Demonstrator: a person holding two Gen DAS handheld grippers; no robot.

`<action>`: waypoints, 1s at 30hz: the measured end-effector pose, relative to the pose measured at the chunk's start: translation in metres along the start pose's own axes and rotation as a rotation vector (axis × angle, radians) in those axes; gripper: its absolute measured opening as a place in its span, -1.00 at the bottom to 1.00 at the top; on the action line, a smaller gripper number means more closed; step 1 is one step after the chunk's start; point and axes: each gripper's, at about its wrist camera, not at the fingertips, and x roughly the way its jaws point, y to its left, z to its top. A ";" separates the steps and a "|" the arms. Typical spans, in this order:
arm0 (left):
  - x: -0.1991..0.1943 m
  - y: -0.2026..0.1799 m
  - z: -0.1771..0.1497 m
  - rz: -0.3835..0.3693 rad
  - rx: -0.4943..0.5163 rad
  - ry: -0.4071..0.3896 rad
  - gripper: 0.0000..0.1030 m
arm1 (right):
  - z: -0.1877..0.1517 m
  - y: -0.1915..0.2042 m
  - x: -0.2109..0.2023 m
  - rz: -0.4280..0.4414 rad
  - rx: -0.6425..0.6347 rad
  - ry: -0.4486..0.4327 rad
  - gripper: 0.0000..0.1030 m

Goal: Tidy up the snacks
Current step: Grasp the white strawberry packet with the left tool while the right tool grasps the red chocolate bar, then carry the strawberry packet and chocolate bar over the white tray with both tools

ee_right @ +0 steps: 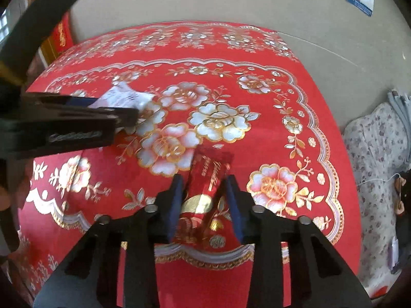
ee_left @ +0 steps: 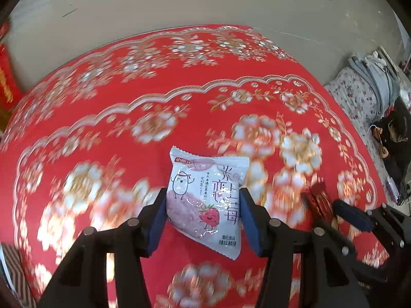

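**Red cloth, two snacks held up**

Red and gold flowers cover the tablecloth (ee_left: 179, 82) under both my grippers. In the left wrist view, my left gripper (ee_left: 204, 206) is pinching a white snack pack (ee_left: 205, 200) with a strawberry and a little cartoon face on it. The blue pads (ee_left: 158, 220) press on both its sides, and the pack sits in the lower middle of the frame, tilted a bit.

In the right wrist view, my right gripper (ee_right: 204, 195) is pinching a red snack pack (ee_right: 208, 177) with gold writing, also in the lower middle. It blends into the cloth, so its edges are hard to see.

Each view shows a bit of the other gripper. At the lower right of the left view I see only a small blurry piece of the red pack. At the upper left of the right view, the white pack is a crumpled white shape. Its picture shows only in the left view.

A flowered grey blanket (ee_right: 377, 169) lies at the right edge.
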 end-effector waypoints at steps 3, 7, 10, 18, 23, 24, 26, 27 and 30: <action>-0.012 0.006 -0.016 0.021 -0.022 -0.004 0.09 | -0.007 0.007 -0.004 0.010 -0.018 0.000 -0.46; -0.023 0.014 -0.036 0.024 -0.047 0.001 0.09 | -0.014 0.013 -0.011 0.046 -0.025 0.000 -0.47; -0.034 0.021 -0.048 0.033 -0.073 -0.008 0.09 | -0.020 0.022 -0.016 0.067 -0.038 -0.003 -0.47; -0.068 0.048 -0.082 0.073 -0.158 -0.062 0.09 | -0.026 0.054 -0.048 0.137 -0.075 -0.060 -0.47; -0.090 0.066 -0.102 0.132 -0.197 -0.104 0.09 | -0.026 0.083 -0.065 0.182 -0.121 -0.091 -0.47; -0.094 0.070 -0.106 0.145 -0.204 -0.112 0.09 | -0.026 0.089 -0.066 0.191 -0.129 -0.094 -0.47; -0.102 0.077 -0.114 0.167 -0.217 -0.127 0.09 | -0.026 0.102 -0.070 0.210 -0.149 -0.100 -0.47; -0.107 0.081 -0.118 0.181 -0.224 -0.137 0.09 | -0.026 0.107 -0.072 0.219 -0.157 -0.103 -0.47; -0.118 0.091 -0.128 0.211 -0.239 -0.157 0.09 | -0.026 0.125 -0.077 0.244 -0.182 -0.114 -0.47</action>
